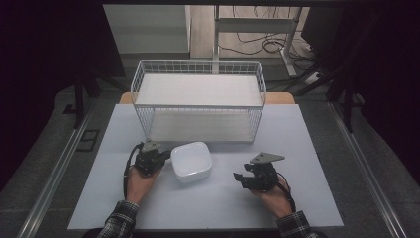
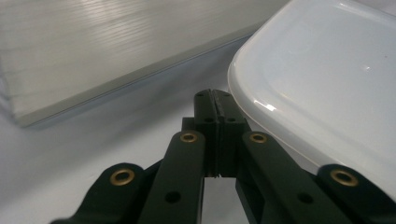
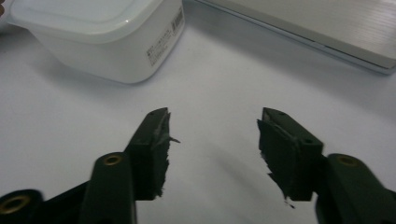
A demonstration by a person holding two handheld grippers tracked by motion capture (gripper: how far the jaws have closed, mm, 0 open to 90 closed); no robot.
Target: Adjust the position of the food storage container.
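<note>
— Two grippers, one tub: why is the left gripper pressed together with nothing in it?

— I keep its jaws fully closed so they make one blunt tip. It sits right against the near-left side of the white container, good for nudging or steadying it, I judge.

— And your right gripper?

— Its jaws stand about half open and hold nothing; only bare bench lies between them. It is well apart from the container, toward the bench's right edge, facing it.

— Where is the tub?

— Mid-bench, just in front of the wire rack, likely staged for its lower shelf.
</note>
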